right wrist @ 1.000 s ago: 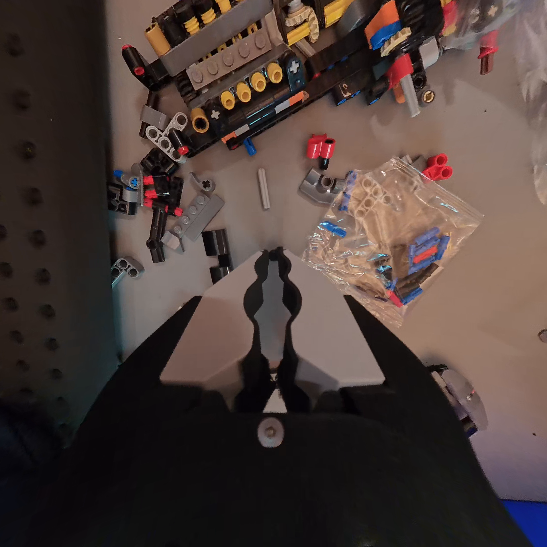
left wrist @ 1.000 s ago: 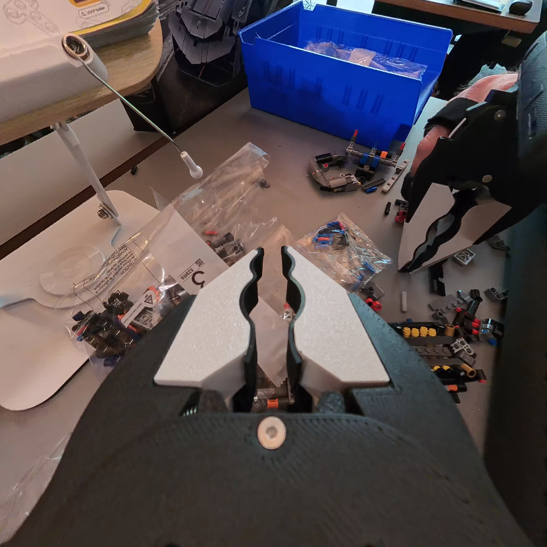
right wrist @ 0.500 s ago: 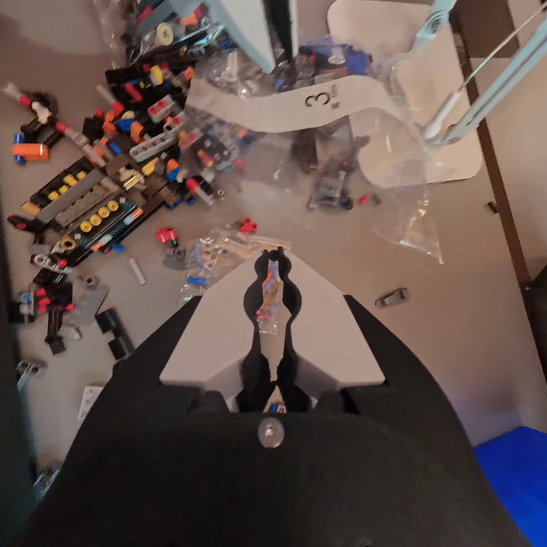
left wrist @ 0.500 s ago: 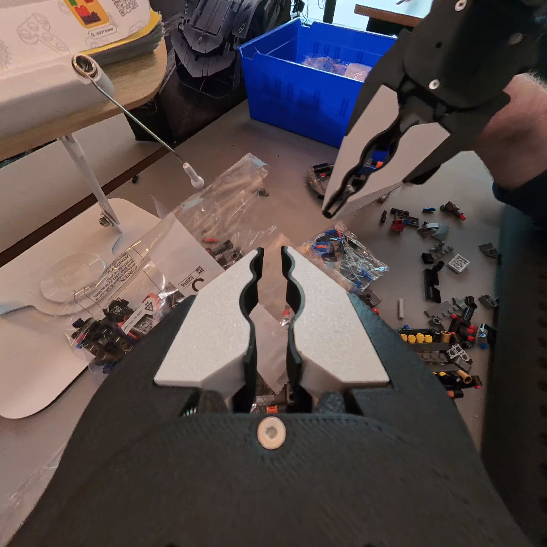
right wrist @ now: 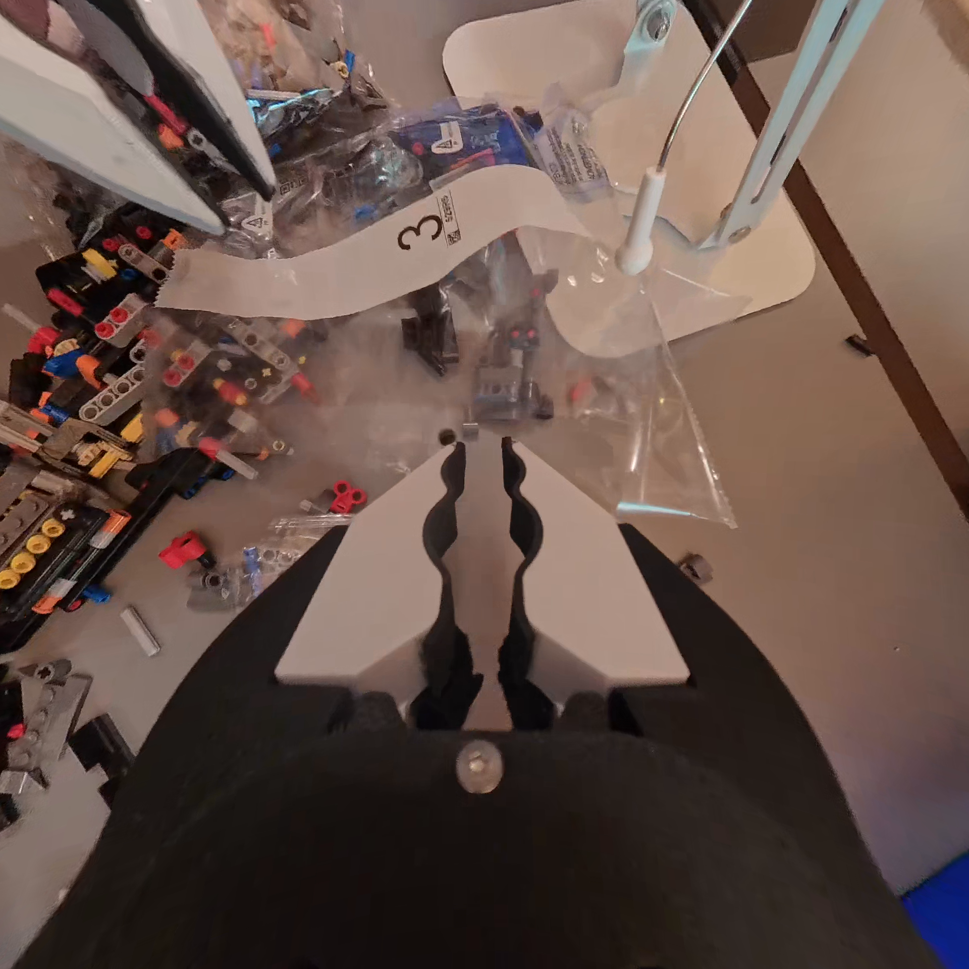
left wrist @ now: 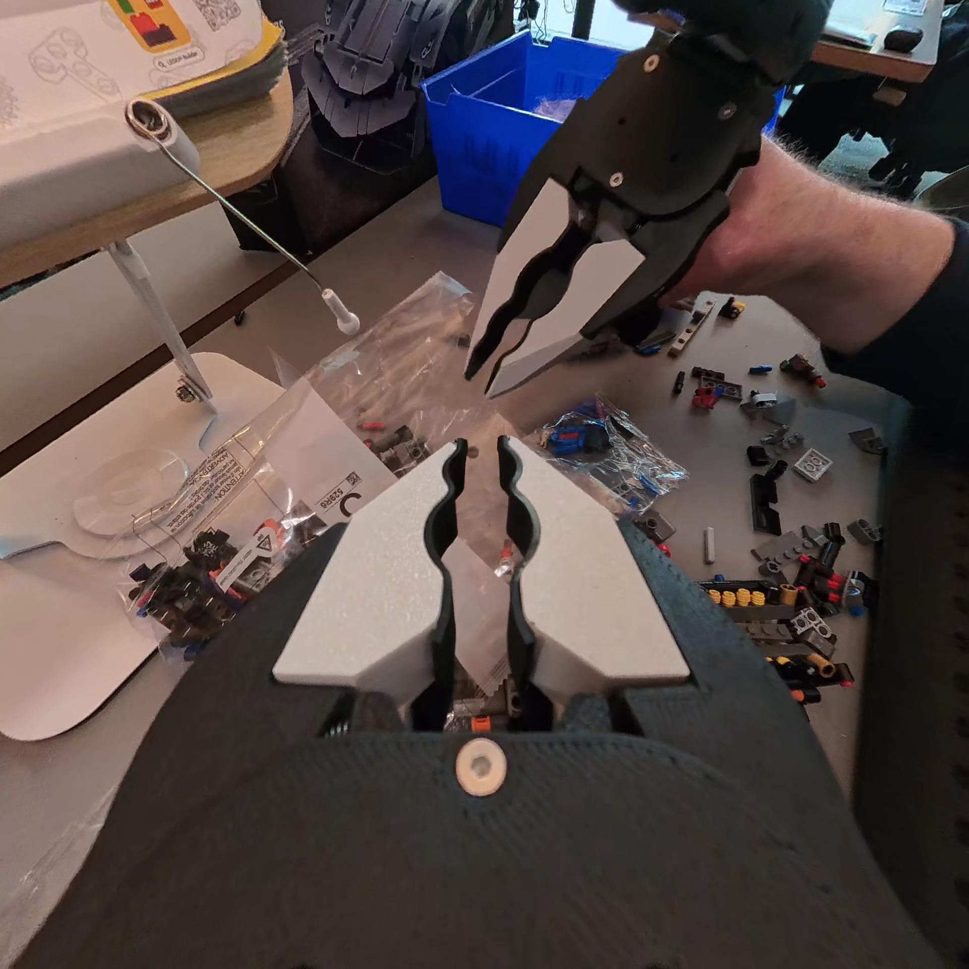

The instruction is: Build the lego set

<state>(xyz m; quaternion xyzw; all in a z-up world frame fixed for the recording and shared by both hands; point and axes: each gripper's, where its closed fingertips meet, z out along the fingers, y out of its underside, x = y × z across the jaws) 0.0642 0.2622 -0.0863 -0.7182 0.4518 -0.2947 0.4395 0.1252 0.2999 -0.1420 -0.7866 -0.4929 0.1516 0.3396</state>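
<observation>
A large clear bag of Lego pieces with a white numbered strip (left wrist: 325,472) lies on the grey table; it also shows in the right wrist view (right wrist: 367,267). My left gripper (left wrist: 480,443) is slightly open and empty, hovering over this bag. My right gripper (right wrist: 482,444) is slightly open and empty, pointing down just above the same bag's clear end. In the left wrist view the right gripper (left wrist: 480,380) hangs just beyond my left fingertips. A small bag of blue and black pieces (left wrist: 603,451) lies to the right. A partly built black model with yellow pins (left wrist: 760,608) sits further right.
A blue bin (left wrist: 487,131) stands at the back. A white stand base (left wrist: 63,524) with a rod and white tip (left wrist: 341,317) is on the left, under a wooden shelf holding a booklet (left wrist: 105,52). Loose pieces (left wrist: 786,472) are scattered at right. A person's hand (left wrist: 813,262) holds the right gripper. The tips of one gripper are about 10 cm away from the tips of the other.
My right gripper has swung from the loose pieces at right to above the large bag, and its tips have gone from shut to slightly apart. My left gripper has barely moved.
</observation>
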